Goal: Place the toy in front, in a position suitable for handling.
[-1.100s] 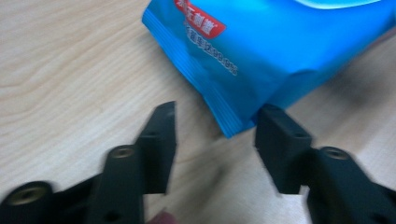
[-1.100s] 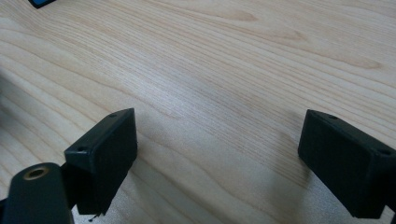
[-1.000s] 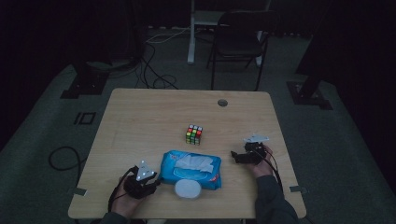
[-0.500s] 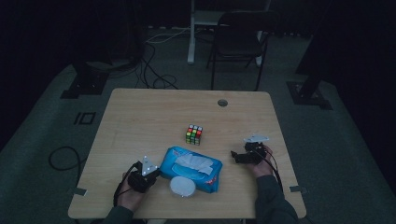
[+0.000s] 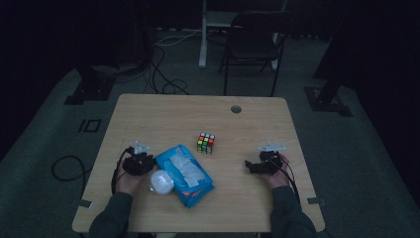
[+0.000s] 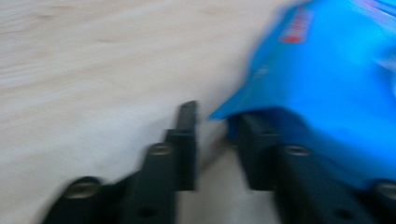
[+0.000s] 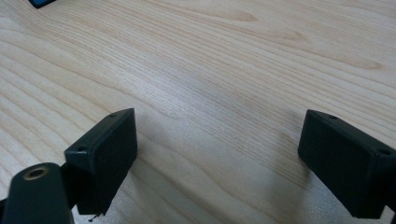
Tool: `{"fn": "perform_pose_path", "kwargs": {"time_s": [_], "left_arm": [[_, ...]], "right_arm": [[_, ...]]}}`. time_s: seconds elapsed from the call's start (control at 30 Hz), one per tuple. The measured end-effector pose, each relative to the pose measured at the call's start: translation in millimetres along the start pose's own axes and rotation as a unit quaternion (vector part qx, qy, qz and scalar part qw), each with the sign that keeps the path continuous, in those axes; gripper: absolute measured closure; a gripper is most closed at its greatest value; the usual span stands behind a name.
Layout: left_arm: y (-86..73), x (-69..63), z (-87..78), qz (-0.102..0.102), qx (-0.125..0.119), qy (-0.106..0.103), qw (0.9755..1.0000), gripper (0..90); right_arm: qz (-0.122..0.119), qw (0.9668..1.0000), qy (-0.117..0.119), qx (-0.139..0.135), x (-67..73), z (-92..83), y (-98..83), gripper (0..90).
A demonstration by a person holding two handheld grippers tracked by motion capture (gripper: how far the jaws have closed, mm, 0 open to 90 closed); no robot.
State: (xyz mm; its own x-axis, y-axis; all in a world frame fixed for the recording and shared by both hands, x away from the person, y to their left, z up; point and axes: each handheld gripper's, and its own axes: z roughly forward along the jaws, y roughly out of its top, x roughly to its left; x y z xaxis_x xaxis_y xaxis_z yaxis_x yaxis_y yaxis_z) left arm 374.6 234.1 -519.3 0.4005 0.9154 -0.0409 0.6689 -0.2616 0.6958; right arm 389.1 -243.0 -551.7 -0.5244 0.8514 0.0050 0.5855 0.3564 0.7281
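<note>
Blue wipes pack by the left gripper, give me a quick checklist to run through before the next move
1. Left gripper beside the blue wipes pack: ok; its jaws have just been opening.
2. Pack's corner between its jaws: cannot tell, left gripper view is blurred.
3. Right gripper open with nothing between its jaws: ok.
4. White round lid out from under the pack: not ok, they touch.
5. Puzzle cube apart from the pack: ok.
</note>
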Motion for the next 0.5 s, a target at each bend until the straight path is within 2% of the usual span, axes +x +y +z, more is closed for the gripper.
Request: {"fn": "perform_pose_path", "kwargs": {"time_s": [0.03, 0.1, 0.13, 0.17, 0.27, 0.3, 0.37, 0.5], "left_arm": [[4.6, 5.7, 3.9, -0.011, 0.002, 0.001, 0.9999, 63.2], [11.6, 13.1, 4.5, -0.027, -0.005, 0.025, 0.9993, 57.8], [11.6, 13.1, 4.5, -0.027, -0.005, 0.025, 0.9993, 55.8], [14.9, 20.8, -4.8, -0.048, -0.025, 0.018, 0.9984, 55.8], [15.7, 24.9, -25.0, -0.056, -0.041, 0.036, 0.9969, 52.4], [15.7, 24.9, -25.0, -0.056, -0.041, 0.036, 0.9969, 52.5], [16.1, 16.4, -43.1, -0.038, -0.057, 0.026, 0.9973, 53.5], [19.4, -11.1, -60.5, 0.003, -0.072, -0.011, 0.9973, 54.7]], "right_arm": [[0.000, 1.0000, 0.000, 0.000, 0.0, 0.0, 0.0, 11.7], [0.000, 1.0000, 0.000, 0.000, 0.0, 0.0, 0.0, 11.7], [0.000, 1.0000, 0.000, 0.000, 0.0, 0.0, 0.0, 11.7], [0.000, 1.0000, 0.000, 0.000, 0.0, 0.0, 0.0, 11.7], [0.000, 1.0000, 0.000, 0.000, 0.0, 0.0, 0.0, 11.7], [0.000, 1.0000, 0.000, 0.000, 0.0, 0.0, 0.0, 11.7], [0.000, 1.0000, 0.000, 0.000, 0.0, 0.0, 0.0, 11.7], [0.000, 1.0000, 0.000, 0.000, 0.0, 0.0, 0.0, 11.7]]}}
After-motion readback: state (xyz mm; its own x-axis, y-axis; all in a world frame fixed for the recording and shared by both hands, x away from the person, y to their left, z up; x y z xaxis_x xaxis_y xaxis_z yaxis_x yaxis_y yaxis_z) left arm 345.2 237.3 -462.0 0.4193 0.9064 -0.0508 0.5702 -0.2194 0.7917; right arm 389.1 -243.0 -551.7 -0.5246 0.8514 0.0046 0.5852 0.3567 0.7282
